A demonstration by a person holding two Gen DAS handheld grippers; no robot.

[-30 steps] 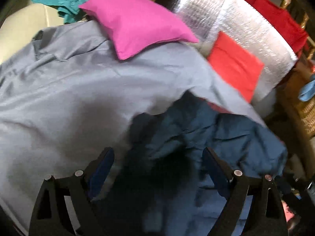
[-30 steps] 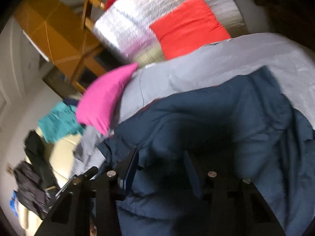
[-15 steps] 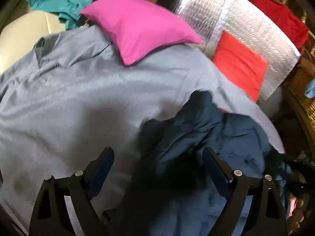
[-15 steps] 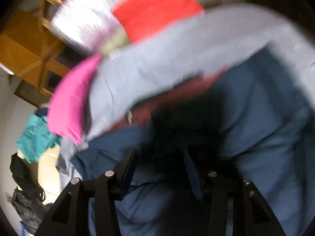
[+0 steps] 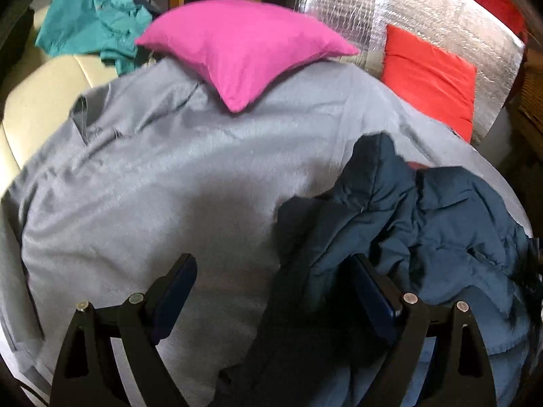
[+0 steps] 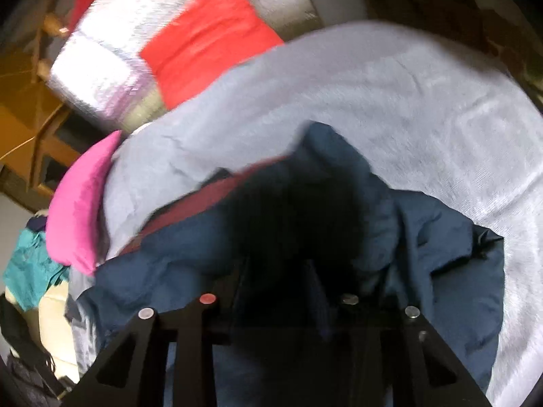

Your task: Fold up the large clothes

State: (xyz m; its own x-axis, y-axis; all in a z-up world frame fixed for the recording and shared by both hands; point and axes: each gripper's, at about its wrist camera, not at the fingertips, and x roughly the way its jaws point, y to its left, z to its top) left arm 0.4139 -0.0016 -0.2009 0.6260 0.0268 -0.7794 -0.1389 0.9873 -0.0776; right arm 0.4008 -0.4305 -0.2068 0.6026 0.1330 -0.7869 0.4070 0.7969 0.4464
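Observation:
A dark blue padded jacket lies crumpled on a grey sheet that covers a sofa. My left gripper is open just above the sheet, and the jacket's left edge bulges up between its fingers without being pinched. In the right wrist view the jacket fills the lower middle, with a dark red lining strip showing. My right gripper has its jaws closed on a bunched fold of the jacket, which hides the fingertips.
A pink cushion rests on the sheet's far edge. A red cushion leans on a silver quilted cover. A teal garment lies on the cream sofa back. Wooden furniture stands behind.
My right gripper has gathered the jacket and pulled it toward the right, uncovering more grey sheet. My left gripper stays open and now sits over the sheet at the jacket's edge.

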